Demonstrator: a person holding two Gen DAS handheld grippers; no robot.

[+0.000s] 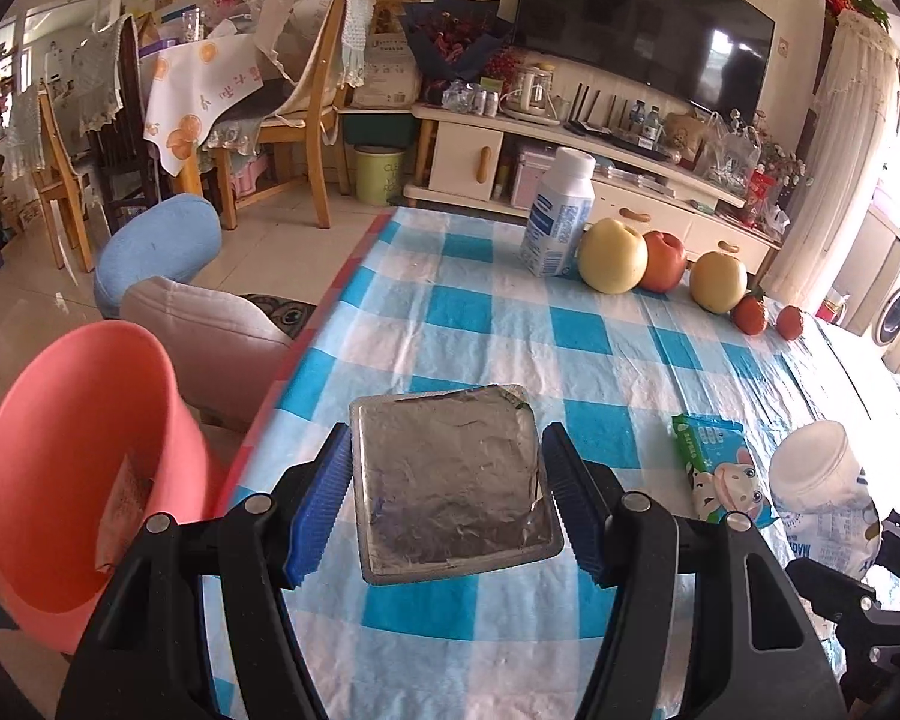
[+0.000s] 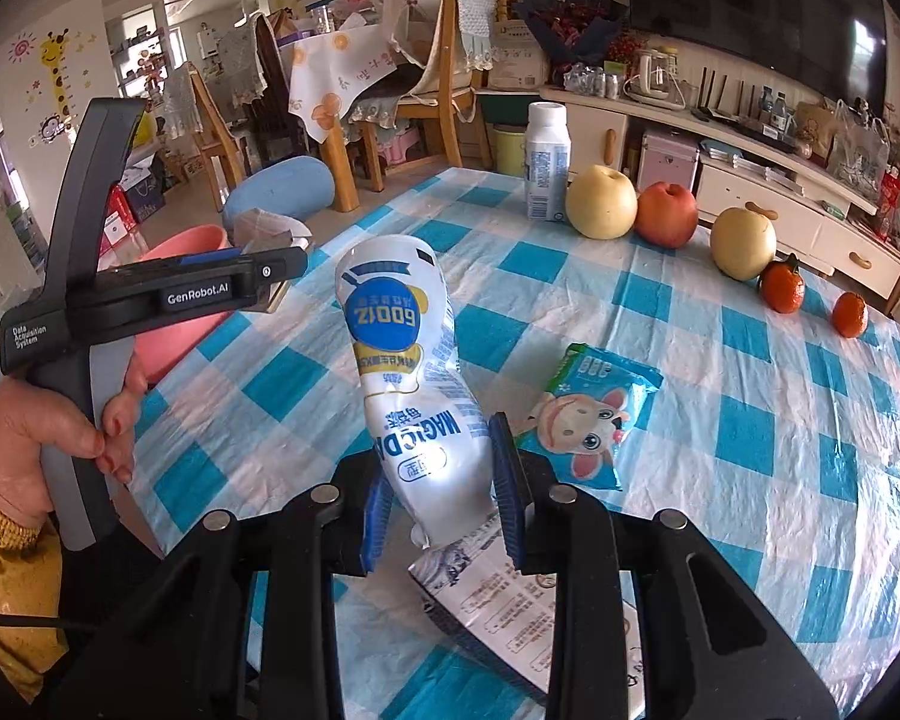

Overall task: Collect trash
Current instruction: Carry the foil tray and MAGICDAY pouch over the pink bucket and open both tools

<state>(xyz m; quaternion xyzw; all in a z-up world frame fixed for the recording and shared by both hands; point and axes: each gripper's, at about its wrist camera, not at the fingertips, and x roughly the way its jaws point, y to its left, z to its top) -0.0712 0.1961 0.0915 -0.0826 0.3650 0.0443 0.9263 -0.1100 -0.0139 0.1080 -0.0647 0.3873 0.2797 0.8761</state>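
Over the checked tablecloth [image 1: 510,312], the left gripper [image 1: 447,501] clamped a foil-lidded tub [image 1: 450,474], "GenRobot.AI" on its side; the right gripper [image 2: 444,495] squeezed a crumpled "MAGIC" bottle [image 2: 402,348].

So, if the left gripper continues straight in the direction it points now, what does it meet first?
Probably the blue checked tablecloth just beyond the foil-lidded tray held between its fingers. The left gripper points downward at the table, and nothing else shows in that line. Depth is hard to judge here.
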